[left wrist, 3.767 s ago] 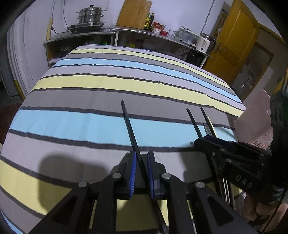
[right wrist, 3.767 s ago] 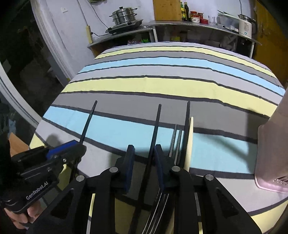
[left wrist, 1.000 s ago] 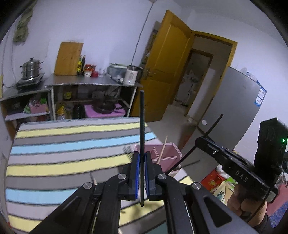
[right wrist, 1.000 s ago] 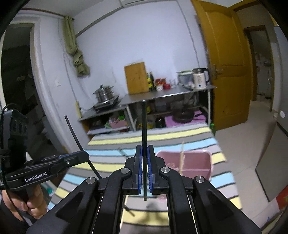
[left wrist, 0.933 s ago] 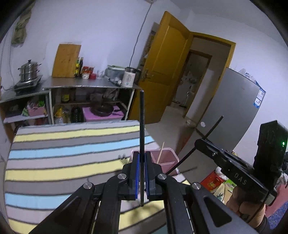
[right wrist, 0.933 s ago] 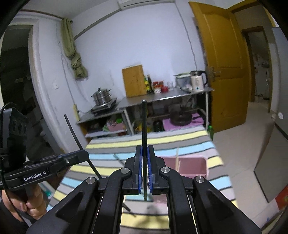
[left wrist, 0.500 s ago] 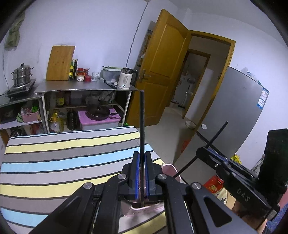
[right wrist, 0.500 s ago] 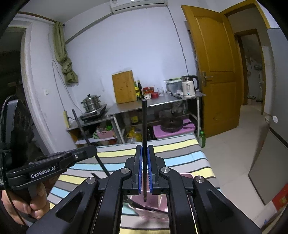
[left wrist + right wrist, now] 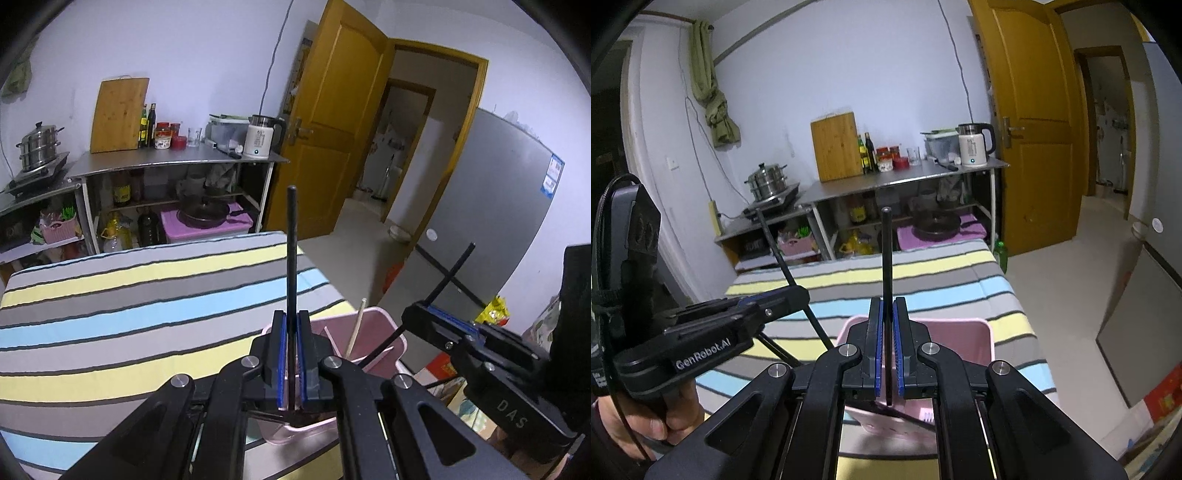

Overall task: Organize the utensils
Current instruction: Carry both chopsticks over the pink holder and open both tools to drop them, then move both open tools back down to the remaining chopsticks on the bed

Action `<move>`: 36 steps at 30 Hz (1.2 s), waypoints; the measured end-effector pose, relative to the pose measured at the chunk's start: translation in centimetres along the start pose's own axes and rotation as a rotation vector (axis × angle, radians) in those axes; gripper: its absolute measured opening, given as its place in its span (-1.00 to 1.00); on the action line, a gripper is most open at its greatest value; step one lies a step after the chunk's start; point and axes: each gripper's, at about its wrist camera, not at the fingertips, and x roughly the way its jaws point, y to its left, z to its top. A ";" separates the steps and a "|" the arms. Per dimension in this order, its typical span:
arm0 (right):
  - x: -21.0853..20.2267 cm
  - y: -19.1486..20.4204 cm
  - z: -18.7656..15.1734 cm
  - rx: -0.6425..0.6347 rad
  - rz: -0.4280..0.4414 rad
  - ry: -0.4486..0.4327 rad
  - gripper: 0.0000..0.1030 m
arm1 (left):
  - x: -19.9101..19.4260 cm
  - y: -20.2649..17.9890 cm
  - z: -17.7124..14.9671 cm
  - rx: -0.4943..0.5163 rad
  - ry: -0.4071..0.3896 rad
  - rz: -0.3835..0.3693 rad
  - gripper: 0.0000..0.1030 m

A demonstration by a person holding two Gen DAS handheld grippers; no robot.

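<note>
Both wrist views look forward, close above the pink bin (image 9: 373,321) (shared) toward the counter (image 9: 908,177).

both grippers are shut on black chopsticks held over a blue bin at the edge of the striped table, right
Not quite: the bin is pink, not blue, as the left wrist view shows. The rest holds: the left gripper and right gripper are each shut on a black chopstick above it, at the striped table edge.

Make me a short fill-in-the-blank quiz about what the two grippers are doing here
1. Each gripper is shut on one black ____.
2. The left gripper and right gripper are poised above a ____ utensil bin.
3. The table wears a ____ cloth.

Missing words: chopstick; pink; striped
</note>
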 end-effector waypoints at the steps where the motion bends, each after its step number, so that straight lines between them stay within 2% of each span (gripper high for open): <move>1: 0.1 0.0 -0.2 -0.003 -0.003 0.007 -0.90 | 0.0 0.1 0.0 0.003 0.003 0.000 -0.90; 8: 0.8 -0.5 -0.9 -0.001 0.000 0.057 -0.89 | 0.1 0.3 -0.4 0.005 0.007 0.005 -0.90; 12: 0.0 -0.5 -0.8 -0.003 -0.013 0.048 -0.86 | -0.8 0.5 -0.2 0.004 -0.011 0.011 -0.85; 14: -0.6 -0.5 -0.6 -0.003 -0.022 0.035 -0.81 | -1.8 0.5 -0.3 0.002 -0.030 0.008 -0.78; 21: -2.9 -0.7 -0.6 0.019 -0.035 -0.004 -0.70 | -5.9 1.4 -0.6 -0.020 -0.094 0.012 -0.76; 23: -3.6 -0.7 -0.7 0.028 -0.041 -0.015 -0.58 | -7.1 1.8 -0.8 -0.027 -0.109 0.018 -0.75; 26: -4.5 -0.9 -0.7 0.039 -0.044 -0.031 -0.50 | -9.1 2.1 -1.7 -0.030 -0.127 0.029 -0.75; 30: -6.3 -0.7 -1.0 0.047 -0.029 -0.062 -0.49 | -11.2 2.5 -3.3 -0.033 -0.141 0.054 -0.75; 36: -8.1 1.2 -2.2 0.019 0.037 -0.077 -0.49 | -13.7 4.1 -6.7 -0.051 -0.132 0.097 -0.75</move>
